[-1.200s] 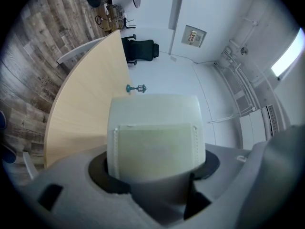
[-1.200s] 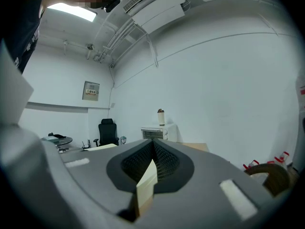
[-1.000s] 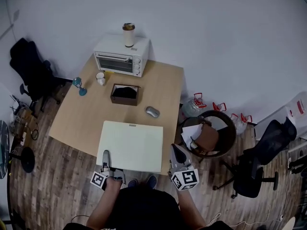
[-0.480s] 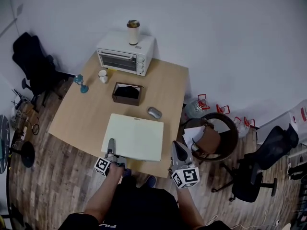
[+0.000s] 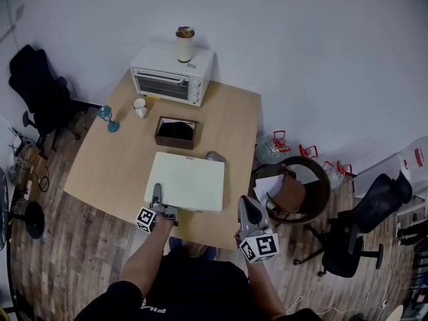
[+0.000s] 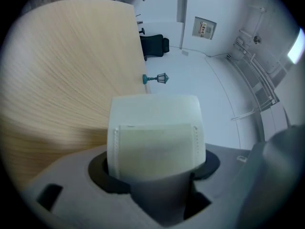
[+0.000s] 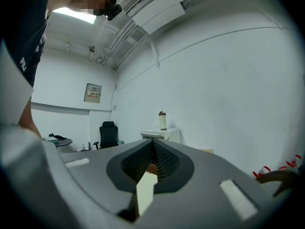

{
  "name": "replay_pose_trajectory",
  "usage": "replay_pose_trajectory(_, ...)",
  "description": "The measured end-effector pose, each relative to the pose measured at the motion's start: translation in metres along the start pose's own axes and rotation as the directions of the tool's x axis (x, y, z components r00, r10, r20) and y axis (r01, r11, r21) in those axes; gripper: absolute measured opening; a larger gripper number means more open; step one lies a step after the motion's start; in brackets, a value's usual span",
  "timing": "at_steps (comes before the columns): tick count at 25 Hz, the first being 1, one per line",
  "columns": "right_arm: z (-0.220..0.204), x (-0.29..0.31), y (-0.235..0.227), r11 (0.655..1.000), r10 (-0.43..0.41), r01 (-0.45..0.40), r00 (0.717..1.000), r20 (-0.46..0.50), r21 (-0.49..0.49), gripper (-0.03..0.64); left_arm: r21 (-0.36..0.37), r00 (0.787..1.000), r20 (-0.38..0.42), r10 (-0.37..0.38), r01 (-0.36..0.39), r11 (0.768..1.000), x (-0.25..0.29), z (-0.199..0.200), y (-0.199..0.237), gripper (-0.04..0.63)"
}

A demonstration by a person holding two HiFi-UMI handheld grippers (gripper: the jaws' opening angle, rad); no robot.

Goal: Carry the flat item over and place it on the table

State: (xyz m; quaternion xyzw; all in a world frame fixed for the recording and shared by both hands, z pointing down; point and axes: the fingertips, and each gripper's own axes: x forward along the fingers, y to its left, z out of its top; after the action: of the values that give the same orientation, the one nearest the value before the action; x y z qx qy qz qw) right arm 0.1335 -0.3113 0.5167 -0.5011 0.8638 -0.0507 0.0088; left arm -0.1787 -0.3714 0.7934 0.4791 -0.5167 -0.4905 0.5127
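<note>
Jaws of the left gripper (image 5: 156, 194) stand part-way apart, clamped on the near-left edge of the flat cream board (image 5: 187, 181), which fills the gap between them in the left gripper view. The board sits over the near half of the wooden table (image 5: 107, 166), at the head view's centre, its far right corner just beside a grey mouse (image 5: 214, 156); whether it lies flat on the wood I cannot tell. The right gripper (image 5: 249, 207), lower right of the board and apart from it, has its jaws together.

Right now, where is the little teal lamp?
In the head view, the teal lamp stands at the table's far-left edge, just left of the white mug and toaster oven.
</note>
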Motion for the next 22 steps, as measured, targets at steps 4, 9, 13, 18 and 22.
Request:
replay_pose_trajectory(4,0.009,0.001,0.003,1.000,-0.002,0.002,1.000,0.020,0.007,-0.003,0.053,0.999,-0.039,0.027,-0.025,0.998,0.013,0.000,0.013,0.299)
replay_pose_trajectory(9,0.008,0.001,-0.001,1.000,-0.019,0.019,1.000,0.023,0.010,-0.003,0.004,0.997,-0.050,0.055,-0.054,0.999,0.024,0.000,0.031,0.302)
replay_pose_trajectory(13,0.005,0.000,-0.001,1.000,-0.025,0.024,1.000,0.008,0.007,-0.003,-0.015,0.997,-0.049,0.067,-0.068,0.998,0.033,-0.003,0.038,0.305)
replay_pose_trajectory(18,0.003,0.003,-0.005,0.999,-0.035,0.035,0.999,0.007,0.015,-0.003,-0.014,0.996,-0.071,0.059,-0.060,0.998,0.054,-0.012,0.035,0.308)
replay_pose_trajectory(22,-0.001,0.004,-0.001,0.999,-0.033,0.033,0.999,-0.005,0.017,-0.003,-0.010,0.994,-0.038,0.102,-0.102,0.995,0.053,-0.007,0.040,0.333)
